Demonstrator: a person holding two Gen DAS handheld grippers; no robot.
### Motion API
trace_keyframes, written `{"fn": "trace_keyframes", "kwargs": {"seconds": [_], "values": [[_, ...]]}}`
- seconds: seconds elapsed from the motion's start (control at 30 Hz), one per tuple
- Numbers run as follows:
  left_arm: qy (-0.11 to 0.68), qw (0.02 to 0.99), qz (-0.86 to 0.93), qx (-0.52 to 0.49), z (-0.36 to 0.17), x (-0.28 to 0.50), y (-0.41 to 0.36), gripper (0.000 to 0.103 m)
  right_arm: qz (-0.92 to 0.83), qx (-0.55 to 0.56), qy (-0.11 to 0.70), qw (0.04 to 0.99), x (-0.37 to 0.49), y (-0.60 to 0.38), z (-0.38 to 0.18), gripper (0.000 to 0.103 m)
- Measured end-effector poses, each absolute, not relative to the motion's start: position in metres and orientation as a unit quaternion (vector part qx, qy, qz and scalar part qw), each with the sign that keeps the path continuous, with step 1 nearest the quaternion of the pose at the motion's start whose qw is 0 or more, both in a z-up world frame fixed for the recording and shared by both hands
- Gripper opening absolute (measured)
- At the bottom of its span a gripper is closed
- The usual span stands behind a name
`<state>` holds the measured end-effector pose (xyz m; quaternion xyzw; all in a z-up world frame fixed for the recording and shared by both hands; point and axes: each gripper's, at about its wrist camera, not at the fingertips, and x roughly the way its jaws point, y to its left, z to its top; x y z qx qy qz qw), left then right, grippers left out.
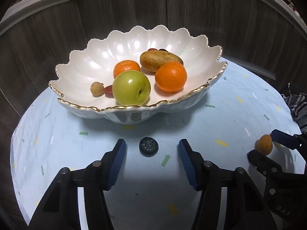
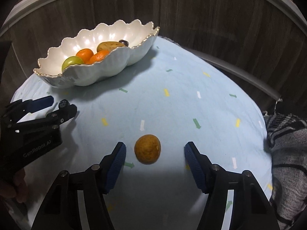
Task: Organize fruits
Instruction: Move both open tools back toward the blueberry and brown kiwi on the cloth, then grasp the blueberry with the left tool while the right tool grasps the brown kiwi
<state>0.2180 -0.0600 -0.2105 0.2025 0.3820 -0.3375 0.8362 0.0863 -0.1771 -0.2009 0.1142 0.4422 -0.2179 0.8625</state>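
Both tongs point down at the blue cloth (image 1: 220, 115) with jaws apart. Left gripper (image 1: 151, 149) straddles a small dark berry (image 1: 148, 146), pads clear of it. Right gripper (image 2: 154, 150) brackets a brown round fruit (image 2: 147, 149), untouched. Beyond the left gripper sits the scalloped bowl (image 1: 80, 71) holding a green apple (image 1: 131, 88) and two oranges (image 1: 170, 76).

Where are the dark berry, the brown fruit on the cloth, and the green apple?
dark berry (image 1: 148, 146), left wrist view, top centre.
brown fruit (image 2: 147, 149), right wrist view, middle of skin.
green apple (image 1: 131, 87), left wrist view, front face.
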Motion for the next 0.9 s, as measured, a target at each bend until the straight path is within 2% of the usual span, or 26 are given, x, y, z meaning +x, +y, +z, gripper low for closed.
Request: {"fn": "trace_keyframes", "kwargs": {"seconds": [0.1, 0.27, 0.57, 0.9], "values": [[0.384, 0.832, -0.344, 0.204, -0.2147, 0.2177, -0.0621, 0.046, -0.211, 0.110, 0.438, 0.867, 0.0884, -0.1737, -0.2004, 0.052], [0.384, 0.833, -0.347, 0.196, -0.2156, 0.2185, -0.0614, 0.042, -0.201, 0.112, 0.433, 0.871, 0.0894, -0.1720, -0.2005, 0.042], [0.389, 0.836, -0.339, 0.186, -0.2163, 0.2238, -0.0609, 0.021, -0.194, 0.115, 0.427, 0.876, 0.0909, -0.1741, -0.2017, 0.031], [0.388, 0.840, -0.332, 0.185, -0.2139, 0.2226, -0.0606, 0.019, -0.187, 0.117, 0.426, 0.877, 0.0919, -0.1762, -0.2022, 0.027]]}}
